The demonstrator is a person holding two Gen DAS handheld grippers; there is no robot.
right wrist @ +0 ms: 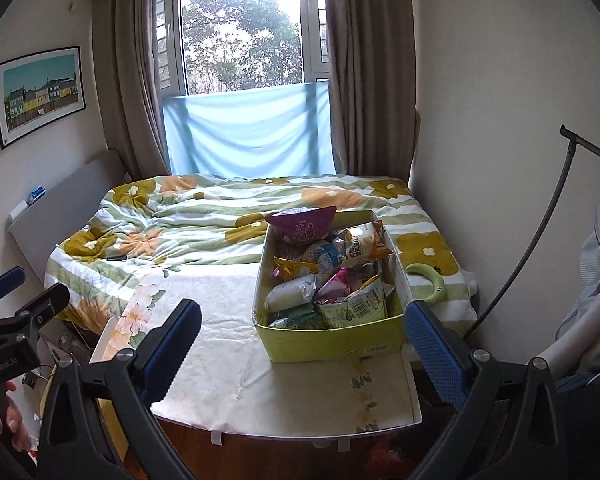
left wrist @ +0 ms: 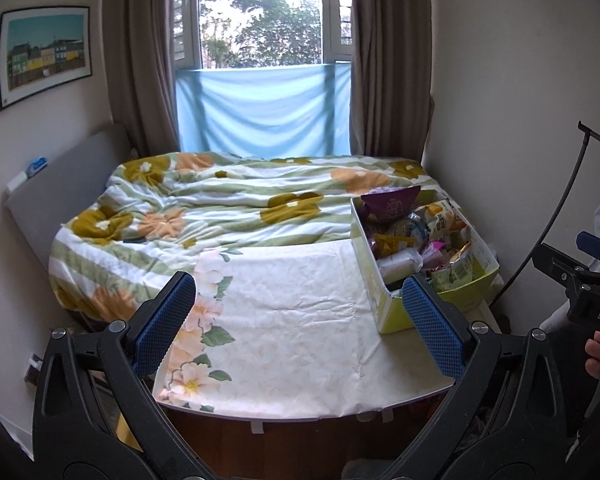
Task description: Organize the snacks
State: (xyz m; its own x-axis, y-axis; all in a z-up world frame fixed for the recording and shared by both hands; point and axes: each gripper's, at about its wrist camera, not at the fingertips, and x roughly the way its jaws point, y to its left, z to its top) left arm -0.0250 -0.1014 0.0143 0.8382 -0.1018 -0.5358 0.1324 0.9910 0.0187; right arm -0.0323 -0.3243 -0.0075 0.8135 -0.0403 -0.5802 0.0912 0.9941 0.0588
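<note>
A yellow-green cardboard box point(right wrist: 332, 342) full of several snack bags stands on a table covered with a white floral cloth point(right wrist: 228, 344); it also shows at the right in the left wrist view point(left wrist: 388, 312). A purple bag point(right wrist: 304, 226) sticks up at the box's far end, a white packet point(right wrist: 288, 296) lies near the front left. My left gripper point(left wrist: 298, 312) is open and empty, held above the table's near edge, left of the box. My right gripper point(right wrist: 300, 340) is open and empty, in front of the box.
A bed with a flowered quilt point(left wrist: 220, 208) lies behind the table, under a curtained window. A green ring-shaped object point(right wrist: 430, 282) lies on the quilt right of the box. A wall is close on the right, with a black stand point(right wrist: 540, 224) and a chair.
</note>
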